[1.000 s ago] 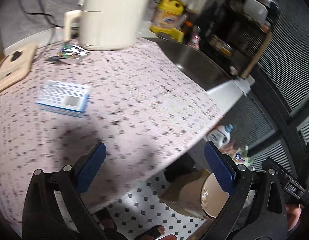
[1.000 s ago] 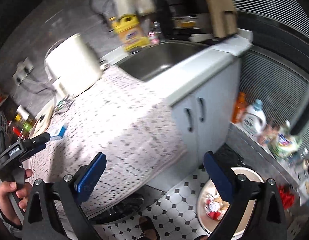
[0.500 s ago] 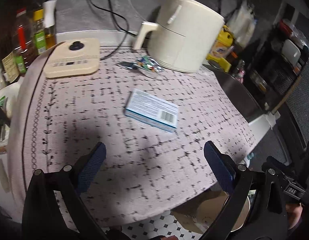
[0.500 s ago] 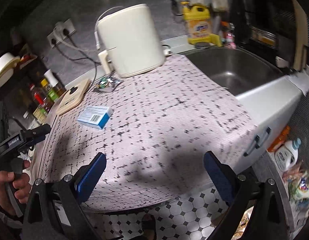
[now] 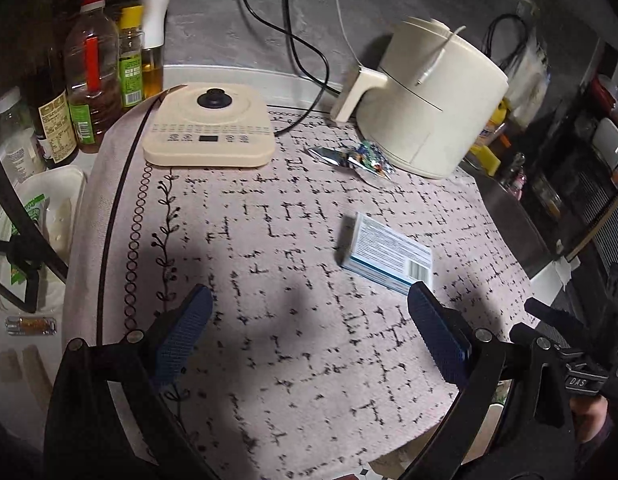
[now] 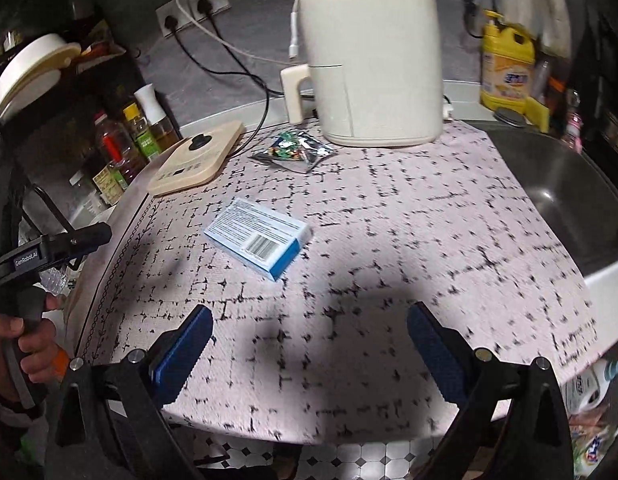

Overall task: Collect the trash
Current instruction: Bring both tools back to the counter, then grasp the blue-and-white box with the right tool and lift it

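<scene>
Both cameras have swung away from the floor and cupboards of a second ago and now face the patterned surface [image 5: 293, 288] squarely, with the blue-and-white box [image 5: 389, 258] drawing nearer to each pair of jaws. On the left gripper [image 5: 311, 334] the jaws stand spread wide and empty above the cloth, the box lying just ahead of its right finger [image 5: 437, 336]. On the right gripper [image 6: 309, 350] the jaws are likewise released, nothing between them, and the box [image 6: 259, 238] lies ahead of them, slightly toward the left finger.

Farther ahead of both, a crumpled foil wrapper [image 5: 351, 158] rests flat on the surface close beside the foot of the cream air fryer [image 5: 427, 98] (whether it touches the fryer is hard to tell).

In the left wrist view alone, the cream induction cooker [image 5: 209, 132] shows from above, well ahead of the left finger, with oil bottles [image 5: 91, 80] behind it; the right gripper's black handle appears at the lower right edge. In the right wrist view alone, the steel sink [image 6: 569, 196] sits ahead and to the right of the jaws, a yellow detergent jug [image 6: 507, 66] stands behind it, and the person's left hand [image 6: 17, 340] grips the other tool's handle at the left edge.
</scene>
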A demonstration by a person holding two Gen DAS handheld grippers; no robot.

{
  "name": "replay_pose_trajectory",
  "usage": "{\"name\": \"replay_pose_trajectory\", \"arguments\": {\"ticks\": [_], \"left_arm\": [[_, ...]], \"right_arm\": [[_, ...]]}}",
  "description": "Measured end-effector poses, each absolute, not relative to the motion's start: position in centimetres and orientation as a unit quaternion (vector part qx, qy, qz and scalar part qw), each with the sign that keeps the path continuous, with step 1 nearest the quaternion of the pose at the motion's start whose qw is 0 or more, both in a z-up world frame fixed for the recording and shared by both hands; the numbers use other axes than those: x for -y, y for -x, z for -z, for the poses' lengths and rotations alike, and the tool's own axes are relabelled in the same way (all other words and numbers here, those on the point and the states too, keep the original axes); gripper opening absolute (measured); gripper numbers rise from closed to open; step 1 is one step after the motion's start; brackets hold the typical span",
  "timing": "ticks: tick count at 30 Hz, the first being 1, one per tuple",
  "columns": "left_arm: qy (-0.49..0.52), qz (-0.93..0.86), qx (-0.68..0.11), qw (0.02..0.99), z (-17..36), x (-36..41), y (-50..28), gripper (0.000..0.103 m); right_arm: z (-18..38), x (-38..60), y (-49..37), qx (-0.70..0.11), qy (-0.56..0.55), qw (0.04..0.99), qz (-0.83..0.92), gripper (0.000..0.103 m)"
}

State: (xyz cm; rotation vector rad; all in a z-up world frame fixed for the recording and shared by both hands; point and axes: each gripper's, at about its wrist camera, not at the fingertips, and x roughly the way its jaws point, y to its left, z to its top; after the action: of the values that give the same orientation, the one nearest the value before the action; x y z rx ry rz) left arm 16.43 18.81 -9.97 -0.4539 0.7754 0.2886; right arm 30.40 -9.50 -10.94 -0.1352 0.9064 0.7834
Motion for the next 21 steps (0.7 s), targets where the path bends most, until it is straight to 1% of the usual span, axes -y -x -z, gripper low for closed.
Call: {"name": "replay_pose_trajectory", "arguments": {"ticks": [5,11,21], "left_arm": [[0.228,-0.133,-0.38,0.887,10.8,-20.9,-17.1,0.097],[0.223,-0.118,-0.391,0.885,12.0,-22.2,-18.4,0.097],[0.223,-0.105,-0.417,0.875,14.5,-24.3,-20.3,0.097]], "right_arm": [[11.9,6.6,-31.6,-0.435,0.069,0.816,-0.375,0.095],[13.3,3.4,-33.6,-0.446,0.067,0.809,-0.377,0.091],[14.7,-2.3,-36.4,-0.452,0.068,0.797,-0.395,0.091]]}}
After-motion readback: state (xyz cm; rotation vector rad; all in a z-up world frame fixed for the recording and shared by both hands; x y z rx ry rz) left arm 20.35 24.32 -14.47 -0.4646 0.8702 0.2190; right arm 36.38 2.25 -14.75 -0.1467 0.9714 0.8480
